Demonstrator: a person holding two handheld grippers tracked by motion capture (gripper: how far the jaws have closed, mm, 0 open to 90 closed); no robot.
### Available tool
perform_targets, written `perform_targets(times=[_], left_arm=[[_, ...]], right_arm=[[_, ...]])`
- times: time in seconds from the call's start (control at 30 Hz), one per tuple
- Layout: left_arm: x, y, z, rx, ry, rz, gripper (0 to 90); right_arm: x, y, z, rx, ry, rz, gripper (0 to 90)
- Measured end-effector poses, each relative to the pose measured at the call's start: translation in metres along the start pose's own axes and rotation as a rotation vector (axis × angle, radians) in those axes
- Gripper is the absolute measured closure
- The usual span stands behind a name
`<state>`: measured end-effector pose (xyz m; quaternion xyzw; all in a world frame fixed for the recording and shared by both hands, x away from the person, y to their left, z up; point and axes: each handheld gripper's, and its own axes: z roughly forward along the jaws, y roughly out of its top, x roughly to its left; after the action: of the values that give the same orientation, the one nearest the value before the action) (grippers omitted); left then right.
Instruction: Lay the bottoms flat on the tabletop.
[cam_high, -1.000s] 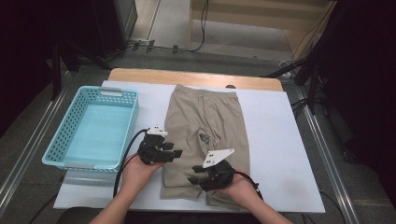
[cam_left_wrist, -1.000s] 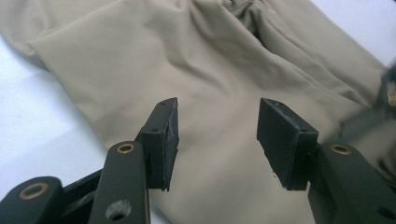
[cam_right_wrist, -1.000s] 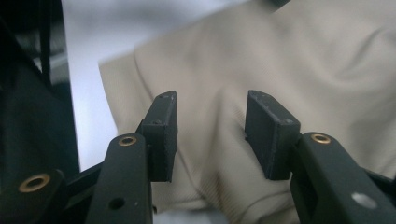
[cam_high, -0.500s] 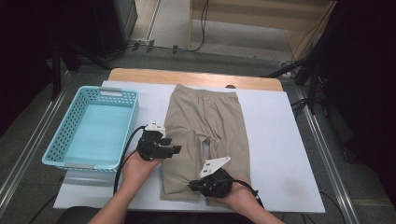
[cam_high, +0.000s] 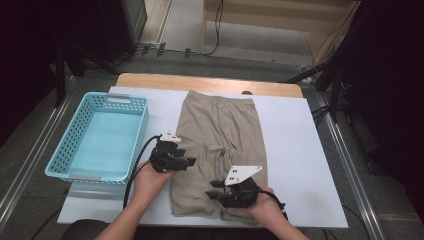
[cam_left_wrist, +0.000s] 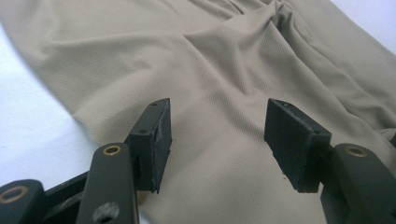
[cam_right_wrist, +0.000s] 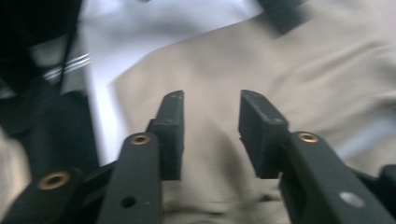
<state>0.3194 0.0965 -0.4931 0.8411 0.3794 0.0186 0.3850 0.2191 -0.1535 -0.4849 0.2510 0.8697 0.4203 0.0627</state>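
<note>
While both grippers are hovering over the near hems, the beige shorts (cam_high: 218, 150) are lying flat mid-table, right beside the blue basket (cam_high: 98, 137).

Risk: jaws are sitting above the cloth w/o any fold between them, so closing now may be pinching one layer or nothing, dragging fabric crooked. Left gripper (cam_left_wrist: 217, 135) is standing about half open, empty; right gripper (cam_right_wrist: 210, 128) has just been reopening, also empty.
</note>
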Motion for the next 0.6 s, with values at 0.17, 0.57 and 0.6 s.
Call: perform_targets(times=[0.17,0.57,0.6], left_arm=[[-0.003,0.000,0.002,-0.017,-0.014,0.002,42.0],[-0.013,-0.016,0.021,0.014,0.019,0.048,76.0],[-0.014,-0.017,0.021,0.022,0.007,0.030,84.0]], right_arm=[[-0.037,-0.005,-0.006,-0.031,-0.152,0.089,48.1],[-0.084,0.001,0.029,0.011,-0.297,0.178,42.3],[-0.085,0.002,0.033,0.017,-0.304,0.173,42.4]])
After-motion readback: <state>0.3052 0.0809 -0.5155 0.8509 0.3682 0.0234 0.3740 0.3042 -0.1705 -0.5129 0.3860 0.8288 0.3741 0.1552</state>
